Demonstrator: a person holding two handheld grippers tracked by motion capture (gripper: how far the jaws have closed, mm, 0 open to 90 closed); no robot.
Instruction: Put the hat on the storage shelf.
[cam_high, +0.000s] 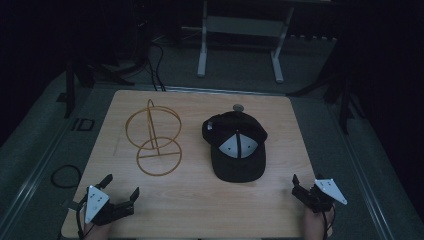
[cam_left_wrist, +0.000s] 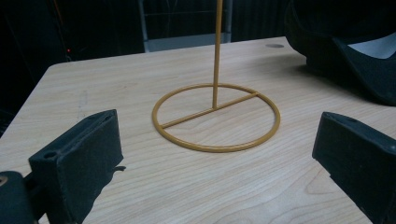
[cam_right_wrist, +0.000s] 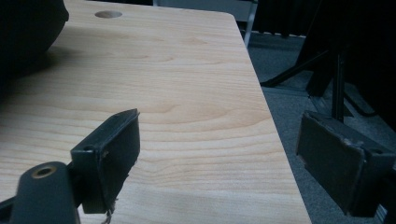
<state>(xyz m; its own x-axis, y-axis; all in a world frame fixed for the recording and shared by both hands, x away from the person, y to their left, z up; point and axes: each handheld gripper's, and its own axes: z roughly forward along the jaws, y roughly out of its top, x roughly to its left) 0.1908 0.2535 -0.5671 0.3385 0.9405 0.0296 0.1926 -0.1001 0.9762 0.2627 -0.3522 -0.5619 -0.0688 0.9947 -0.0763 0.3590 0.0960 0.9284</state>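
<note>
Two matte black two-jaw tools: left gripper (cam_high: 121, 186), right gripper (cam_high: 300, 186). Blocky rectangular black jaw pads (cam_left_wrist: 79, 154), a screw hole near each pad's base. Atop each, a light grey three-cornered plate (cam_high: 95, 201) with dark dots. Thin black cable trailing behind.

Both hands sit low at the near edge of the table. The left black two-jaw gripper (cam_high: 120, 186) has its jaws spread wide with nothing between them. The right black two-jaw gripper (cam_high: 299, 186) looks open too, though it is dim there.
</note>
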